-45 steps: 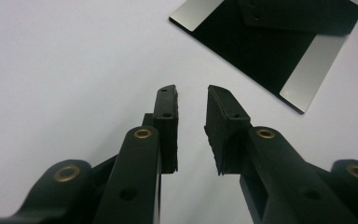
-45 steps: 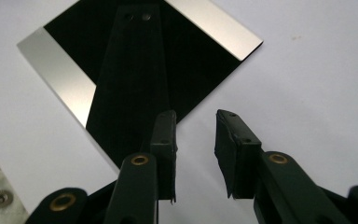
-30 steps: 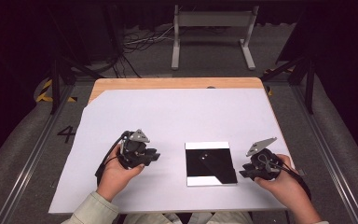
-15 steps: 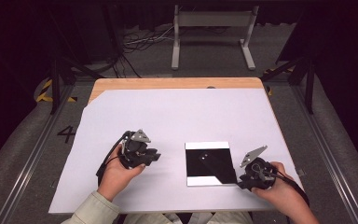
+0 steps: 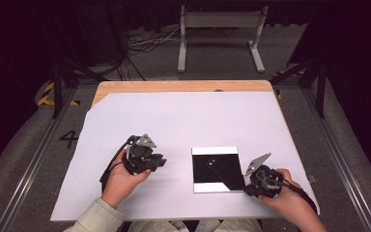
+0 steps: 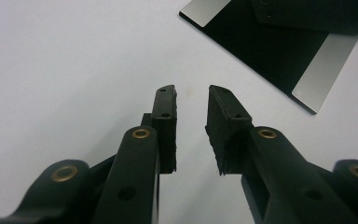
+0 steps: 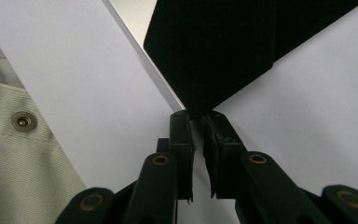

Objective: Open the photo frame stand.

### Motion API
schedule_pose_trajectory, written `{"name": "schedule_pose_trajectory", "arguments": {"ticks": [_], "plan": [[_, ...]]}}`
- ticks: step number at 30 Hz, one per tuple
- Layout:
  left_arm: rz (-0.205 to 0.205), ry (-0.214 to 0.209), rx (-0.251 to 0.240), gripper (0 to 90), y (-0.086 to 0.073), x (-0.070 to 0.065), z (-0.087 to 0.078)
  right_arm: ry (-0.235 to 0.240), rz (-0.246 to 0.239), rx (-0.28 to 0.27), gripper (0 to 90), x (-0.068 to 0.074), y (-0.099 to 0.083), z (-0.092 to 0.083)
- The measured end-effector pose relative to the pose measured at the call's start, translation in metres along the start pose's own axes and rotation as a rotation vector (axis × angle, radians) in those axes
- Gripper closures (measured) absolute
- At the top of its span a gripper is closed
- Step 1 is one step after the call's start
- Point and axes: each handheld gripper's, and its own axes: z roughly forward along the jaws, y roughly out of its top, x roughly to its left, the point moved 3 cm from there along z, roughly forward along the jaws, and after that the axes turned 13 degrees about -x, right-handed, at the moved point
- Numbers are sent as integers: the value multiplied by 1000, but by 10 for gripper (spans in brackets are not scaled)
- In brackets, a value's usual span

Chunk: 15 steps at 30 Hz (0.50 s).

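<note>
My right gripper [image 7: 196, 116] has its jaws nearly together, and they have just been closing; the near corner of the black sheet [image 7: 223, 51] sits right at their tips, in the narrow slot between the pads. I cannot tell whether the pads are actually pressing on that corner or merely bracketing it. From the high view, this gripper [image 5: 251, 184] sits at the sheet's lower right corner, with my right hand [image 5: 290, 200] behind it near the desk's front edge.

My left gripper [image 6: 192, 95] stands with its jaws partly apart and nothing between them, just bare white surface below. In the high view it [image 5: 160, 162] rests to the left of the sheet, clear of it, in my left hand [image 5: 123, 181].

The black sheet [image 5: 217, 166] lies flat on a white-edged square board [image 5: 216, 187], with one corner of the sheet folded so a pale strip of the board shows along the top and bottom. The board rests on the white covering [image 5: 183, 116] of the desk [image 5: 174, 86], right of centre and towards the front.
</note>
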Motion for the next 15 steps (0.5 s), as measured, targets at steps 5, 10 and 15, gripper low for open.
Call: {"name": "schedule_pose_trajectory", "arguments": {"ticks": [5, 10, 15], "plan": [[5, -23, -2, 752, 0, -6, 6, -17, -8, 4, 867, 1, 1, -1], [13, -68, -1, 790, 0, -19, 18, -14, -6, -4, 873, 1, 1, -3], [57, -160, 36, 833, -1, -47, 45, -4, 0, -15, 890, 0, 0, -4]]}}
